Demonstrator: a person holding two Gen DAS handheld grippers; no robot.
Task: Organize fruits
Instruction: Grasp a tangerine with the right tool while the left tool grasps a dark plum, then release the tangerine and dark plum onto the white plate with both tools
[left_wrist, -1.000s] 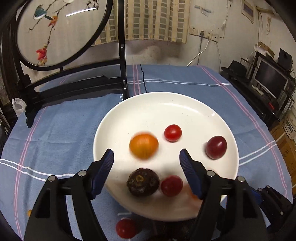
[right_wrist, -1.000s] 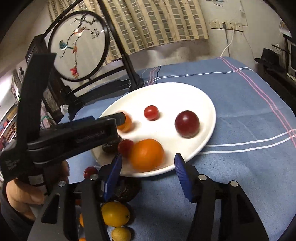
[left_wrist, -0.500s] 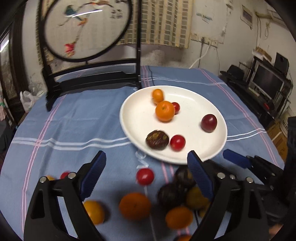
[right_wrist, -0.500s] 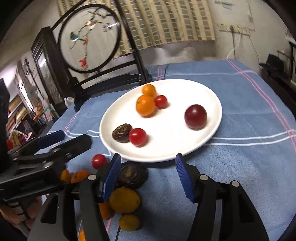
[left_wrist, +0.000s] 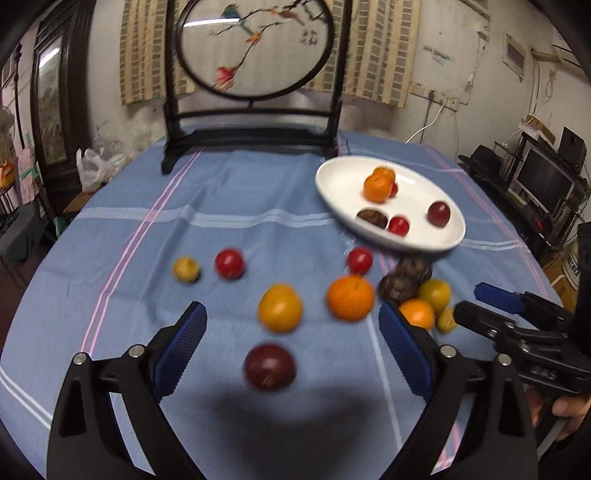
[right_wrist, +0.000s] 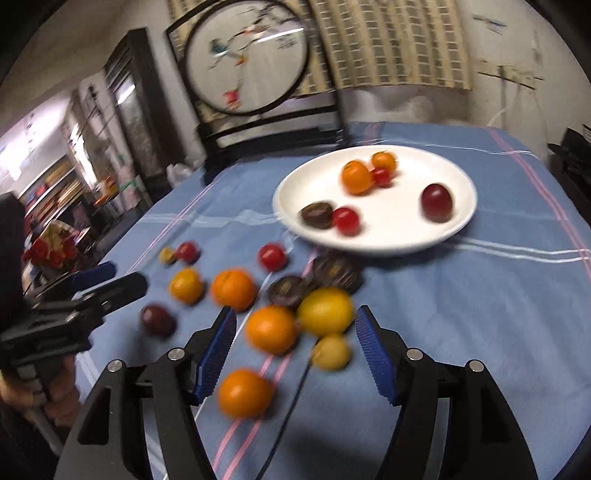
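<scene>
Both the left claw (left_wrist: 291, 343) and the right claw (right_wrist: 295, 347) hang level, blue-padded fingers spread wide, gripping nothing.

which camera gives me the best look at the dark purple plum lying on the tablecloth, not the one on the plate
The left wrist view. The dark plum lies near and central there, between the open fingers of the left gripper, though slightly blurred. In the right wrist view the same plum is smaller, off to the left and more smeared.

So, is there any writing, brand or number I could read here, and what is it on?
None is legible.
Round embroidered screen: dark characters at the upper right, too small to read.
Right tool: moulded marking on its body, blurred.
Box beside the table: print, blurred.
</scene>
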